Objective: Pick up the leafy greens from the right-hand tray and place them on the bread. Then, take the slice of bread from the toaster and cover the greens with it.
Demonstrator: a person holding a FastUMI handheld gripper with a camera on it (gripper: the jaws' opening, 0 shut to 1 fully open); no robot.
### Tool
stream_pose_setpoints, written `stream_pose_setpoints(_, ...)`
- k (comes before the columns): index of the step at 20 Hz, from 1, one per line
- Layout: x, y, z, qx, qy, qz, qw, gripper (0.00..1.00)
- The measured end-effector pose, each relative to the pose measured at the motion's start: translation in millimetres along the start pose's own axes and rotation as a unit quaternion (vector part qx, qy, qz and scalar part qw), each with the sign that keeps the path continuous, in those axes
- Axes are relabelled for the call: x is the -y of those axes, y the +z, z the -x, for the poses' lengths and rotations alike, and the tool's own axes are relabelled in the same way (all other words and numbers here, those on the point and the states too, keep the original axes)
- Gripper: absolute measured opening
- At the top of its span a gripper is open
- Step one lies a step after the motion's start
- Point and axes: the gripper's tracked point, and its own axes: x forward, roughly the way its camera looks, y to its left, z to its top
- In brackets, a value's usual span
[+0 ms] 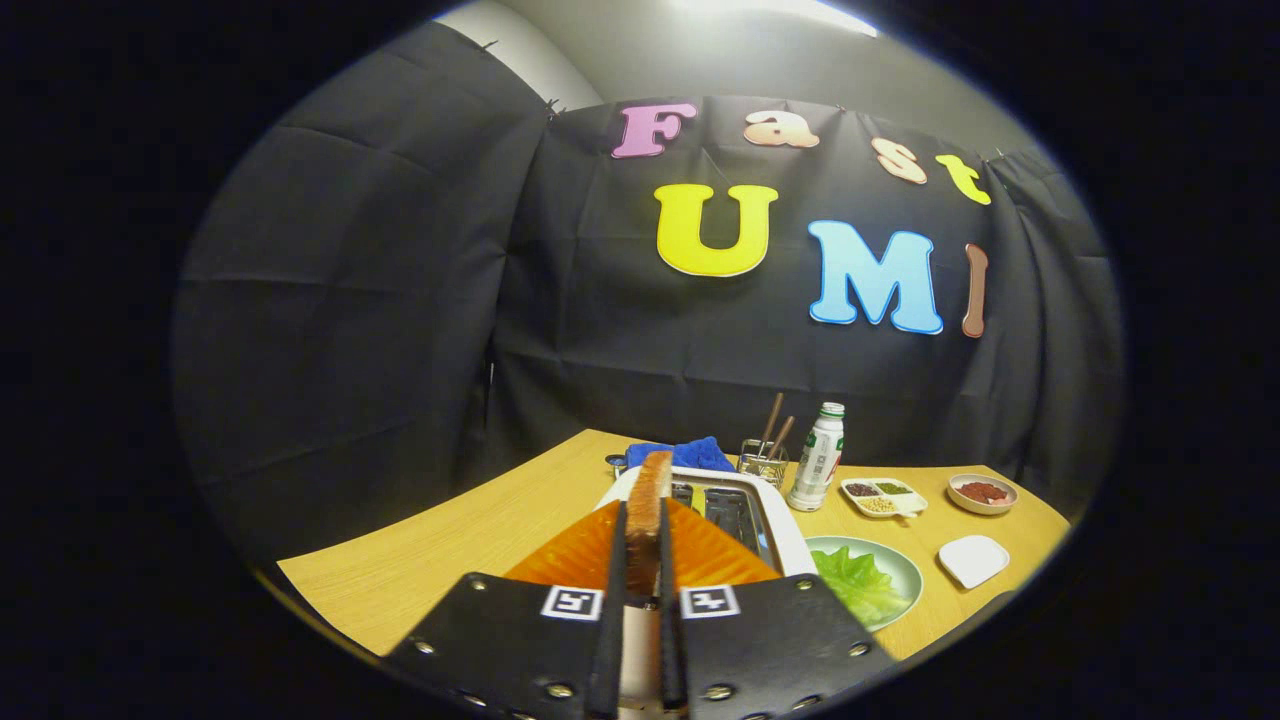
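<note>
My gripper (643,540) is shut on a slice of toasted bread (652,482), held upright and edge-on between the two orange fingers (575,555). The slice sits above the left slot of the white toaster (790,535), which stands just ahead of and below the fingers. I cannot tell whether the slice's lower end is still in the slot. To the right of the toaster, leafy greens (858,588) lie on a pale green plate (903,562). What is under the greens is hidden.
Beyond the toaster are a blue cloth (692,453), a wire holder with chopsticks (764,462) and a white bottle (818,458). Further right on the wooden table (440,545) sit a divided dish (882,497), a small bowl of red stuff (983,492) and a white square dish (973,560).
</note>
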Motion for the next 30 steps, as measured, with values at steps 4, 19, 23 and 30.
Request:
stream_pose_setpoints(4,-3,3,-3,-0.011,0.017,-0.029,0.999,0.04)
stream_pose_setpoints(19,20,59,12,0.024,0.039,-0.064,0.997,0.04)
stream_pose_setpoints(23,35,82,21,0.042,0.039,-0.07,0.996,0.04)
stream_pose_setpoints(30,62,104,37,0.059,0.029,-0.062,0.996,0.04)
